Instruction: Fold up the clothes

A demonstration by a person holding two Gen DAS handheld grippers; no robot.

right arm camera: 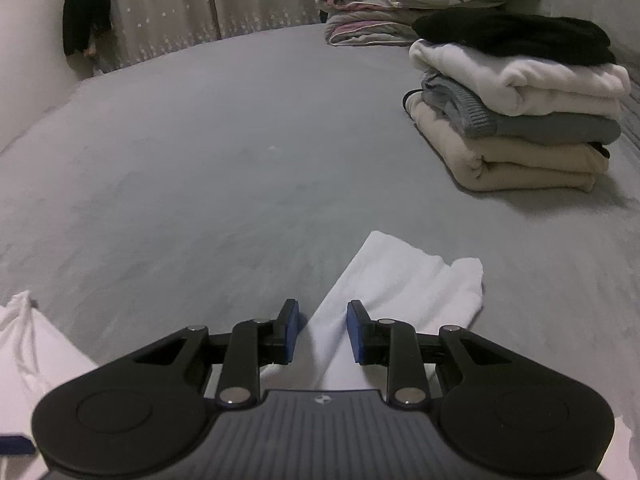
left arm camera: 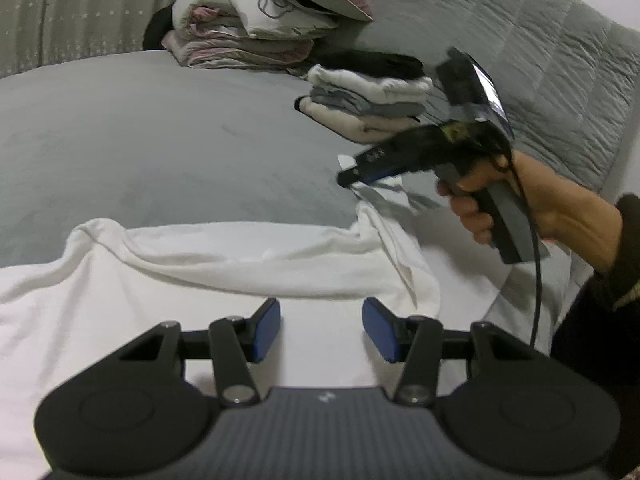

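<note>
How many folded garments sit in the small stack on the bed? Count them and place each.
4 show: black garment on top, white one beneath, grey knit third, beige one at the bottom. Thinner pieces may be hidden between.

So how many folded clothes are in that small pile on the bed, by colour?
Black: 1
White: 1
Grey: 1
Cream: 1
Total: 4
</note>
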